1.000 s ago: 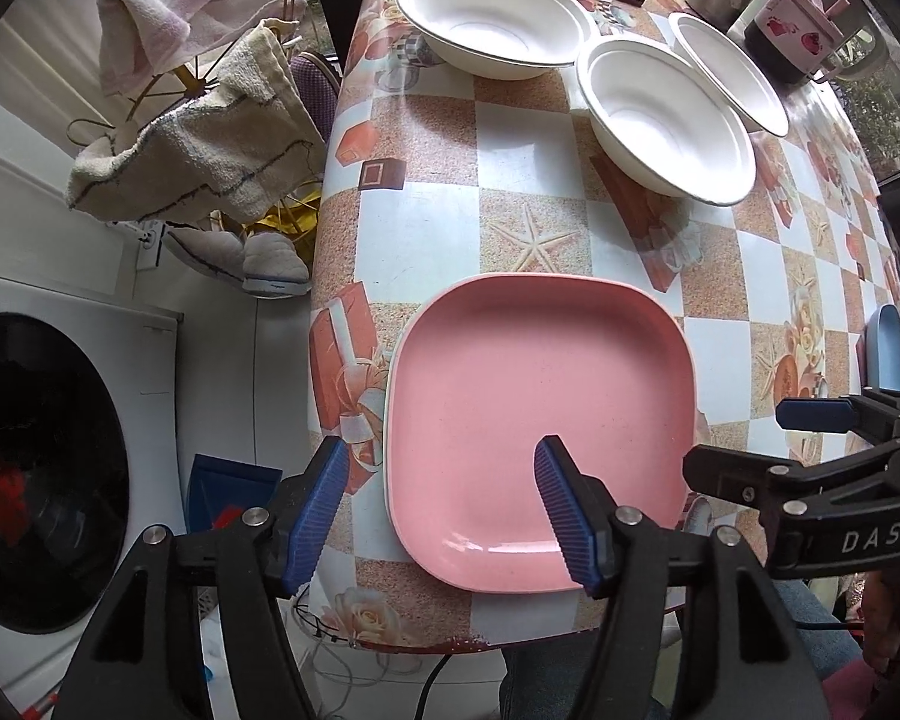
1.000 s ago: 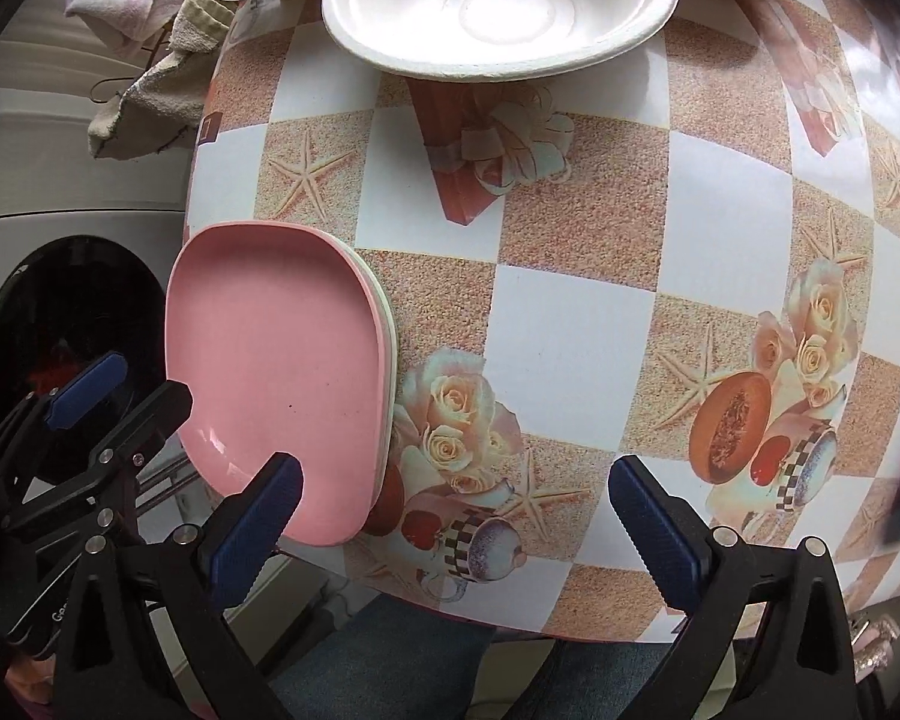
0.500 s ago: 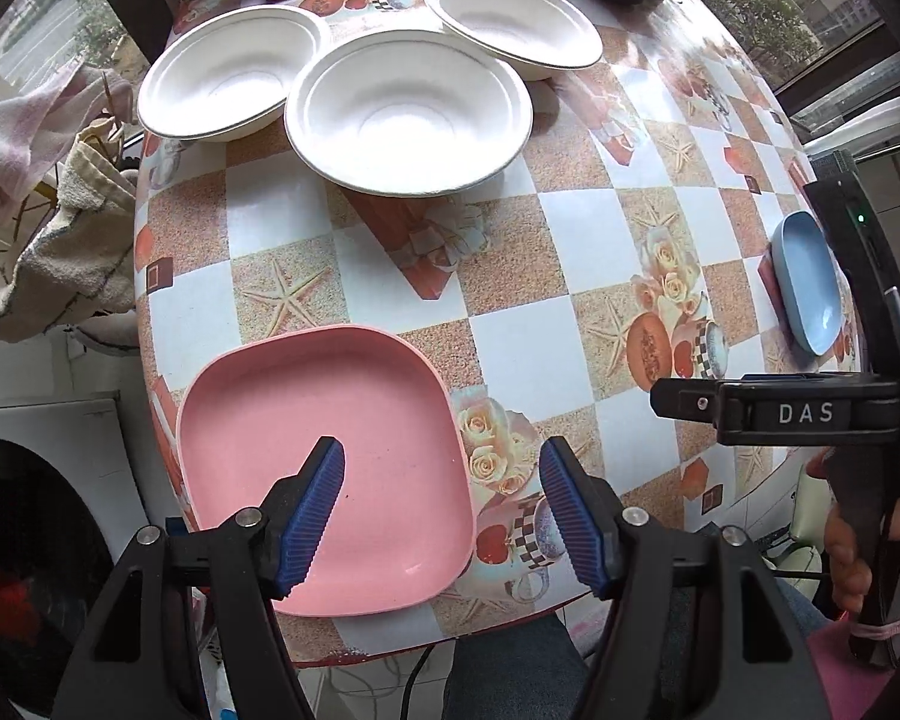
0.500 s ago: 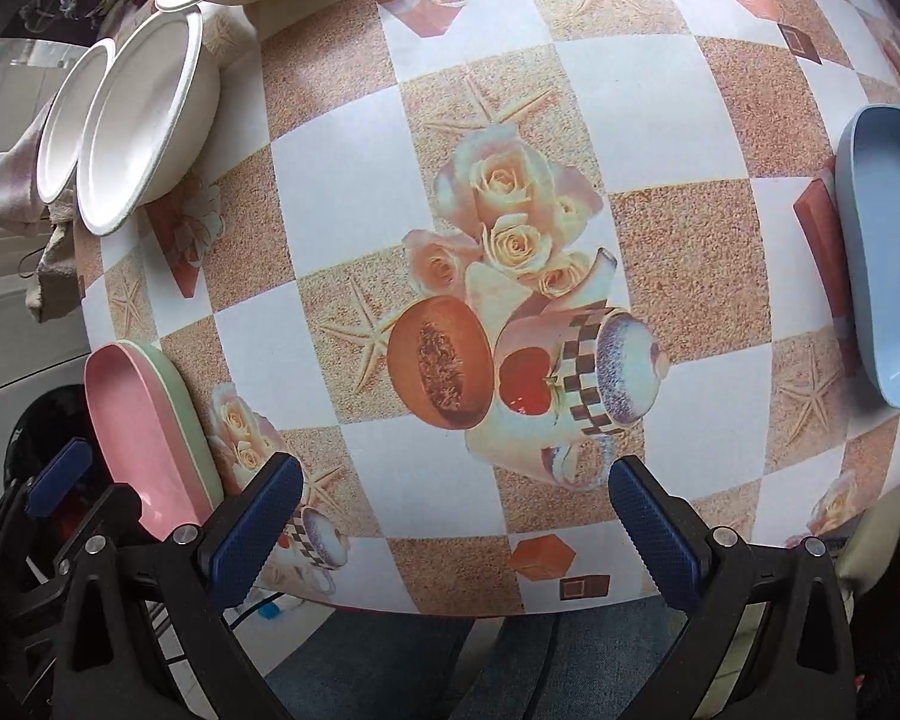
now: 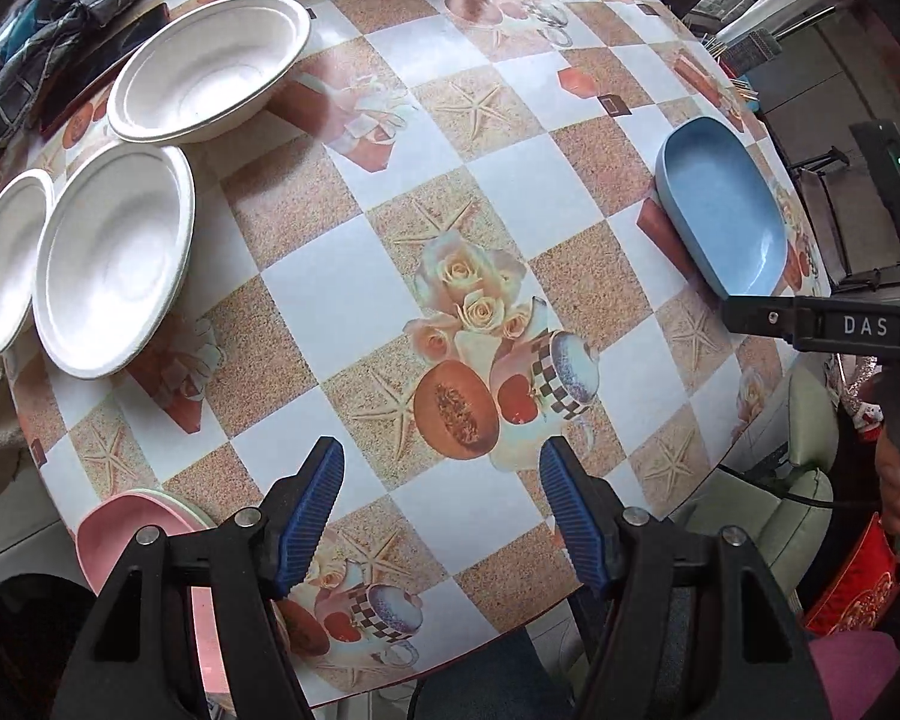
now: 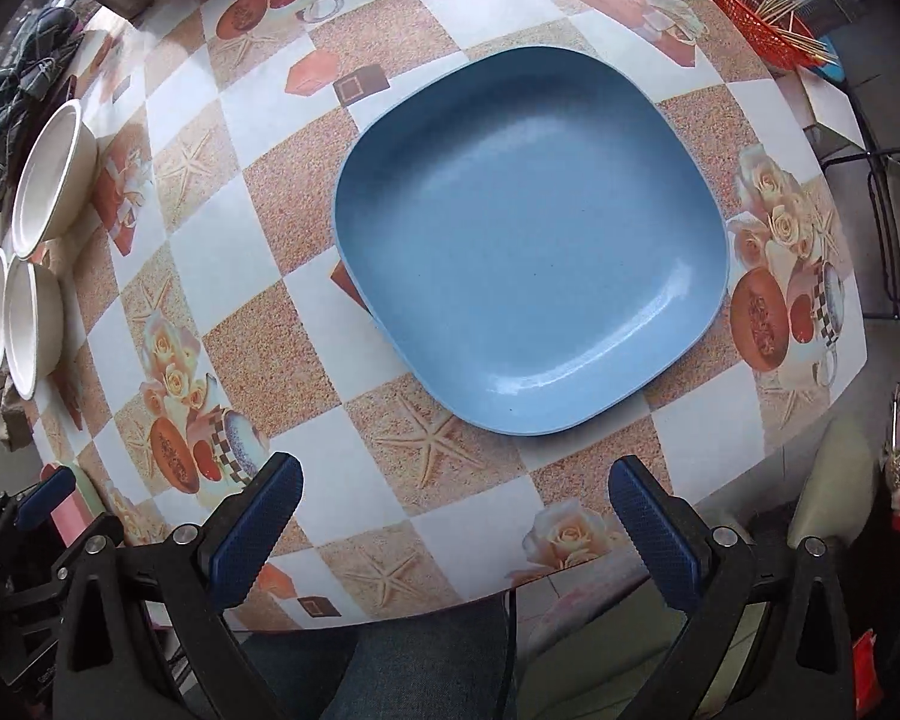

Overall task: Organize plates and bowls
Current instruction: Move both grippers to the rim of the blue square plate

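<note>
A blue square plate point(image 6: 528, 240) lies on the patterned table point(image 6: 258, 348), straight ahead of my right gripper point(image 6: 456, 522), which hangs open and empty over the table's near edge. The same blue plate point(image 5: 720, 216) shows at the right of the left wrist view. My left gripper point(image 5: 441, 510) is open above the bare middle of the table point(image 5: 306, 282), holding nothing. A pink plate point(image 5: 126, 534) stacked on a pale green one sits at the near left corner, partly hidden by the left finger. Three white bowls point(image 5: 114, 264) stand along the left side.
A dark checked cloth point(image 5: 48, 18) lies at the far left corner. An orange basket of sticks point(image 6: 768, 18) sits at the far right. The person's legs point(image 6: 414, 654) and a pale green seat point(image 5: 768, 510) are under the near edge. The right tool's black bar point(image 5: 840, 324) crosses the left view.
Both grippers have swept right along the table. The pink plate slid from under the left gripper to the lower left corner. The blue plate now fills the right wrist view.
</note>
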The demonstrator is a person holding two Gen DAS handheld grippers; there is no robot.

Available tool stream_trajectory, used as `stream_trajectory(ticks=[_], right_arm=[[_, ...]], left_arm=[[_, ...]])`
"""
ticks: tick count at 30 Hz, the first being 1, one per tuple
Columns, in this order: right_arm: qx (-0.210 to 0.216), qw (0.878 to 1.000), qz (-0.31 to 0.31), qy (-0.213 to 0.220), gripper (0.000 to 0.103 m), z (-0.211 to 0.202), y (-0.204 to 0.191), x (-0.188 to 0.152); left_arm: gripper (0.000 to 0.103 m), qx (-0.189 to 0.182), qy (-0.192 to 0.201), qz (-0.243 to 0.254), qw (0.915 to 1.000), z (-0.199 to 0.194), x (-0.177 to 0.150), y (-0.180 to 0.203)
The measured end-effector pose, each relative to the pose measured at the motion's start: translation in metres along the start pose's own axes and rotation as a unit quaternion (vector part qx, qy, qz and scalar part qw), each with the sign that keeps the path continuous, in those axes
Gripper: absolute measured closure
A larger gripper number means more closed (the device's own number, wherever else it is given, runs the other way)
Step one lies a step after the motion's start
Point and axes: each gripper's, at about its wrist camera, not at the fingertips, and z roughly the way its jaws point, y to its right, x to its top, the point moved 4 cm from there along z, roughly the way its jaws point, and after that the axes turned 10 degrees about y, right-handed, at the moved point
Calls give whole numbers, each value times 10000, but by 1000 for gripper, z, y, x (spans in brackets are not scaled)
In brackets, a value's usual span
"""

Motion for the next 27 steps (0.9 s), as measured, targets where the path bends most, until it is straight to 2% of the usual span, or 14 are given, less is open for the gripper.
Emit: stream_trajectory(ticks=[4, 10, 18, 21, 27], right_arm=[[-93, 9994, 324, 2, 0, -15, 68, 27], [-156, 9990, 415, 0, 0, -23, 137, 62], [-406, 9987, 94, 297, 0, -24, 172, 122], [-541, 9977, -207, 357, 0, -21, 171, 148], [-520, 9948, -766, 421, 0, -12, 172, 188]], left_arm=[[31, -90, -136, 112, 9998, 14, 21, 26], [28, -268, -287, -42, 9992, 34, 55, 63], [28, -395, -376, -168, 9984, 60, 88, 106], [28, -391, -424, -234, 9981, 70, 97, 117], [28, -232, -456, -148, 9986, 85, 110, 133]])
